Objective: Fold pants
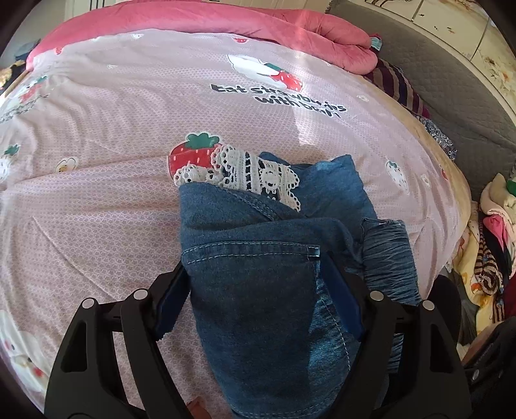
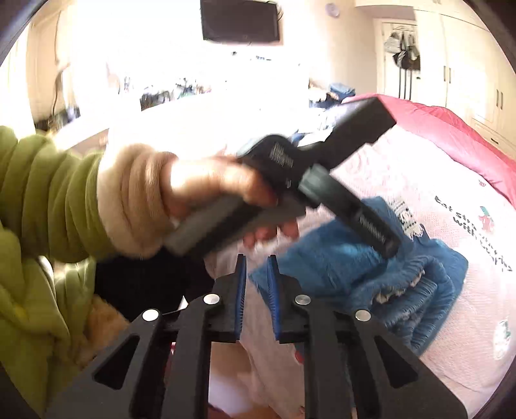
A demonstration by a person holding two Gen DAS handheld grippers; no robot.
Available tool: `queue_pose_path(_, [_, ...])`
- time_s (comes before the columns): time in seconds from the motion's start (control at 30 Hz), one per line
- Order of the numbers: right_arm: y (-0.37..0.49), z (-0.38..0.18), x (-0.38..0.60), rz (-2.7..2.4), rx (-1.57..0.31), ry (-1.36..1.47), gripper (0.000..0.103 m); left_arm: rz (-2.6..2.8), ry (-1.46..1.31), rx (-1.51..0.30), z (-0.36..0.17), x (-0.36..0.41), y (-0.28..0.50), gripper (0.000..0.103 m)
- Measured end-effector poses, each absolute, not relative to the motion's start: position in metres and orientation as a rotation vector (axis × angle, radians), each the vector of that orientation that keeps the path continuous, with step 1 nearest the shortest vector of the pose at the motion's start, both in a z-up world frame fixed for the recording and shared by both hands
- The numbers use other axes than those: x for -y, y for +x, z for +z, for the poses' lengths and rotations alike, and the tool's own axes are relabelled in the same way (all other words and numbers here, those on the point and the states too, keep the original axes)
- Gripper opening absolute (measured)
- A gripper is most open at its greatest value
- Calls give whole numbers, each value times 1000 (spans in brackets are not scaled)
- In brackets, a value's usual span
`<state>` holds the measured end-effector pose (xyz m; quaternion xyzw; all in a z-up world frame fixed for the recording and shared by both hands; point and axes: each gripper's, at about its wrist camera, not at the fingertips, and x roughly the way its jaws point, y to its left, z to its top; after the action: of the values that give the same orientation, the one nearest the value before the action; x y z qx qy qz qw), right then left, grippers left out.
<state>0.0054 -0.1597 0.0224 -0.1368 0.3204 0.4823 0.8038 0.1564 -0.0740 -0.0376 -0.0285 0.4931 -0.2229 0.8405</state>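
Note:
The blue denim pants (image 1: 258,264) with a white lace trim (image 1: 245,170) lie bunched on the pink strawberry-print bed cover (image 1: 129,129). My left gripper (image 1: 253,267) has its jaws spread wide on either side of the denim bundle, which fills the gap between them. In the right wrist view the pants (image 2: 371,264) lie on the bed beyond my right gripper (image 2: 256,261), whose jaws stand a narrow gap apart with nothing between them. The person's hand holds the left gripper's handle (image 2: 290,170) above the pants.
A pink quilt (image 1: 258,29) is heaped at the far end of the bed. A pile of clothes (image 1: 490,251) lies off the bed's right side. A grey sofa (image 1: 451,80) stands beyond. The green sleeve (image 2: 42,199) fills the left of the right wrist view.

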Motion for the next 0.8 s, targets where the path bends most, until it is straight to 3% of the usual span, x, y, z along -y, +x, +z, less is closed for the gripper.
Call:
queue_pose_path(0.3, [33,-31,165,854,-956,-217,13,-464,-27,-1025,-37,78,154,71])
queue_pose_path(0.47, [34,-23,176,863,-959,-132,14,-461,-19,-1016,-37,79,155,71])
queue_pose_path(0.53, [30,-8,183,883,-930,-86,24,-459,-23,-1010,-35,78,154,71])
queue_pose_path(0.6, [23,12,192,878,-871,-59,59,-460,-32,-994,-30,76,151,71])
queue_pose_path(0.73, [18,47,218,818,-764,-25,62,-445,-33,-949,-19,69,142,74])
queue_pose_path(0.8, [23,54,233,750,-733,-7,76,-438,-38,-914,-12,64,135,75])
